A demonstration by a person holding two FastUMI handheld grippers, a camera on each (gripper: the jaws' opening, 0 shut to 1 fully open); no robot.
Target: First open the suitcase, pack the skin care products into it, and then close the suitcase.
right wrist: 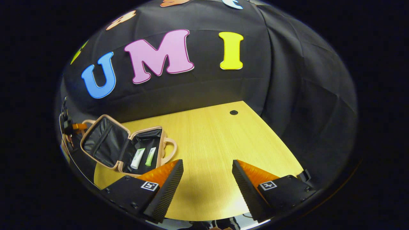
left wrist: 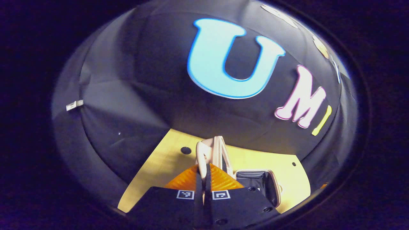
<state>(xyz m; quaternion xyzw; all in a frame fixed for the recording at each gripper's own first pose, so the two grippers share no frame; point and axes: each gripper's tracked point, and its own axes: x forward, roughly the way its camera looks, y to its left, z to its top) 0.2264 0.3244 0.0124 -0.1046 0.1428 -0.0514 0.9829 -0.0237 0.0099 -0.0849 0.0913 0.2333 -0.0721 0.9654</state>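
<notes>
Beige suitcase [right wrist: 127, 145], open at tabletop's left edge, two tubes [right wrist: 143, 157] inside; light, stiff-shelled, hinged lid [left wrist: 213, 152] pinched at its rim by left gripper [left wrist: 204, 174]; right gripper [right wrist: 207, 179] spread, empty.

Beige suitcase [right wrist: 123, 145] with black lining holds white tube [right wrist: 137, 158] and green tube [right wrist: 150, 157].
</notes>
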